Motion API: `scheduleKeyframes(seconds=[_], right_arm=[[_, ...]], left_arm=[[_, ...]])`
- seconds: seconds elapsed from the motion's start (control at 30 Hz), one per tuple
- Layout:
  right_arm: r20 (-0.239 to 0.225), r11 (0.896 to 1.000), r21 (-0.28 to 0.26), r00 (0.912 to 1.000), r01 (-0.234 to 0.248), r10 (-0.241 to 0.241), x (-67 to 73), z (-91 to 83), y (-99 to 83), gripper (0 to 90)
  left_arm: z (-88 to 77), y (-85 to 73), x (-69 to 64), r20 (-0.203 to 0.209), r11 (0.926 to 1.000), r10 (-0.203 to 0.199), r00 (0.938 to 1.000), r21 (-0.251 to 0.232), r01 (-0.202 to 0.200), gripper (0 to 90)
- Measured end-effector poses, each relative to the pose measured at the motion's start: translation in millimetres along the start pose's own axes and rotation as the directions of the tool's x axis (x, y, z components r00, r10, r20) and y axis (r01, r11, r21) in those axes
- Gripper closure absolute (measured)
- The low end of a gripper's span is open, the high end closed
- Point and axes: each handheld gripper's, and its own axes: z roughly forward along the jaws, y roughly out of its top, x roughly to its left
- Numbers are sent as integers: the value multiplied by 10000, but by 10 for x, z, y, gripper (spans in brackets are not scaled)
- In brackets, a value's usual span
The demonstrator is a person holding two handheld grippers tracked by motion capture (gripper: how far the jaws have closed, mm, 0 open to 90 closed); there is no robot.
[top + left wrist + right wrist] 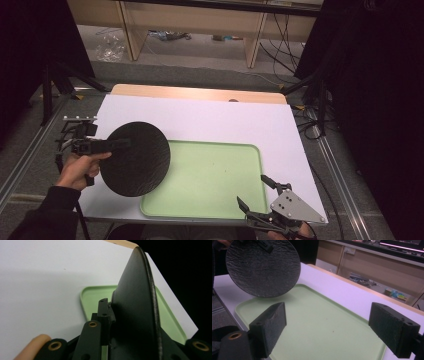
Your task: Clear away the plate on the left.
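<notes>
- Far left of the high view: the person's left hand (77, 170) holds the left gripper (120, 144), jaws clamped on the near-left rim of the black plate (136, 159). Plate is off the table, tilted, hanging over the left edge of the green tray (240, 210) & the white sheet (210, 120).
- Step in hand, as I judge it: carrying the plate w/ the left gripper, prob. to or from the tray; direction can't be told from one moment.
- Next move, if it's a set-down: level the plate, bring it over the bare tray floor, lower till it sits flat, then release. A rim-only grip on a wide disc means it could swing or slip, so go slow.
- Centre: tray lies flat on the sheet w/ nothing on it, just a few small specks.
- Right: right gripper (256, 192) at the tray's near-right corner, jaws wide apart, holding nothing, not touching the plate.
- View diffs: left gripper view shows the plate (136, 310) edge-on, so the tilt & raised rim read clearly, w/ one finger (101, 308) pressed to its face and the tray (86, 296) corner beyond. The high view gives the plate's spot over the tray edge instead.
- Right gripper view: plate's (263, 268) rough pebbled surface, its gap above the tray (317, 322), both right pads (272, 320) spread w/ tray between. Also wooden furniture (372, 262) & floor clutter beyond the table.
</notes>
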Motion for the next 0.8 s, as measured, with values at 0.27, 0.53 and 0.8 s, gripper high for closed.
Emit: scheduleKeyframes(seconds=[0.27, 0.53, 0.8], right_arm=[[-9, 10000, 60, 10000, 27, -27, -2, -1, -1, 154], [-30, 10000, 26, 10000, 35, -35, 0, 2, -2, 154], [-19, 10000, 46, 10000, 31, -31, 1, -6, 0, 154]], left_arm=[[229, -15, -115, 318, 9991, -60, 9995, 415, 47, 773], [517, -31, -236, 514, 9939, 173, 9985, 1075, -227, 772], [747, -58, -336, 909, 9900, -116, 9958, 1413, -14, 772]])
